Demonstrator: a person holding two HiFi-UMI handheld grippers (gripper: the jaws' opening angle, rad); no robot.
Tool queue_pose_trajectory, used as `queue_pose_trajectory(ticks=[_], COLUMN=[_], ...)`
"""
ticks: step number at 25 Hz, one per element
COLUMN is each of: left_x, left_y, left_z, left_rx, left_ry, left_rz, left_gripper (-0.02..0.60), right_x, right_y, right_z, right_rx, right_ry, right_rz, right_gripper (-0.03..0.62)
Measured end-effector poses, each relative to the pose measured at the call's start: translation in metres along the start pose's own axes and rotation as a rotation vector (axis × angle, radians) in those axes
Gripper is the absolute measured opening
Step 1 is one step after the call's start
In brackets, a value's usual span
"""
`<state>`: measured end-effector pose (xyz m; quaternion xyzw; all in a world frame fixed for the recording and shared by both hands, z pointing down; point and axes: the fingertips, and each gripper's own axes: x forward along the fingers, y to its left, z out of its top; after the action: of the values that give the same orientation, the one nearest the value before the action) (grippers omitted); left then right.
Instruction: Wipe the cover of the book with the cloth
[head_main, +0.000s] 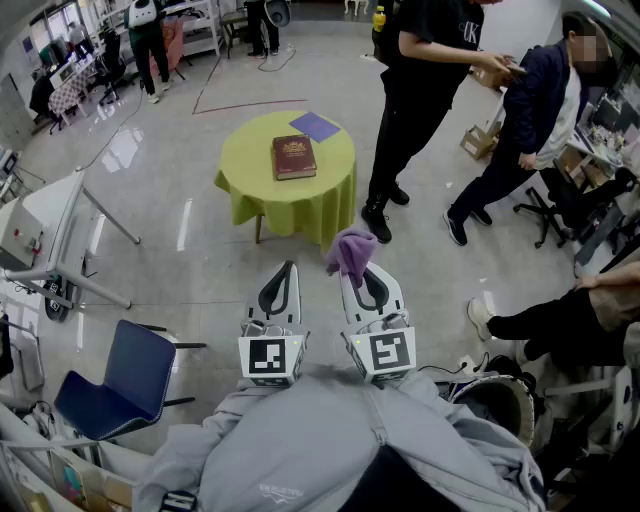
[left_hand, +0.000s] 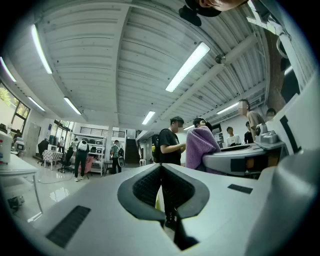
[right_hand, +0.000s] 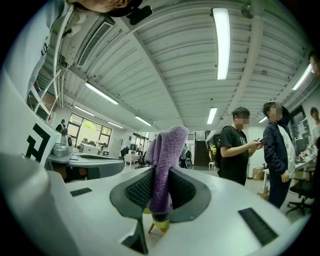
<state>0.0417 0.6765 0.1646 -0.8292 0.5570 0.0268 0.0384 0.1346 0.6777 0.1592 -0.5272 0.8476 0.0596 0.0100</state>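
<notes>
Head view: the book (head_main: 294, 157) lies on the table (head_main: 250, 195), its long axis pointing away from you, well ahead of your left tongs (head_main: 287, 270) and right tongs (head_main: 358, 273). Left gripper view: left tongs pressed together, empty. Right gripper view: right tongs clamp the purple cloth (right_hand: 167, 147) upright.

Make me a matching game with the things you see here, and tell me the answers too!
Things:
1 book
2 cloth
3 left gripper
4 blue chair

Where or how:
a shut, nothing in it
b on the floor
c on the round table
d pinched in the right gripper

Pairs: 1-c, 2-d, 3-a, 4-b.
</notes>
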Motion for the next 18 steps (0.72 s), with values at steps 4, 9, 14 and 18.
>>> queue_pose_trajectory(ticks=[4, 9, 14, 18], left_x=[0.004, 0.011, 0.012, 0.011], left_y=[-0.005, -0.016, -0.027, -0.03], left_z=[0.001, 0.005, 0.0, -0.006], left_rx=[-0.008, 0.01, 0.007, 0.002], left_ry=[0.001, 0.007, 0.014, 0.025], left_rz=[0.009, 0.024, 0.04, 0.055], left_gripper=[0.018, 0.018, 0.018, 0.018], right_x=[-0.004, -0.005, -0.011, -0.015], right_y=[-0.007, -0.02, -0.03, -0.029], right_z=[-0.005, 0.003, -0.004, -0.014], right_rx=[0.005, 0.01, 0.054, 0.059], right_ry=[0.066, -0.002, 0.033, 0.033], right_rz=[-0.005, 0.015, 0.032, 0.067], right_gripper=[0.08, 0.08, 0.081, 0.081])
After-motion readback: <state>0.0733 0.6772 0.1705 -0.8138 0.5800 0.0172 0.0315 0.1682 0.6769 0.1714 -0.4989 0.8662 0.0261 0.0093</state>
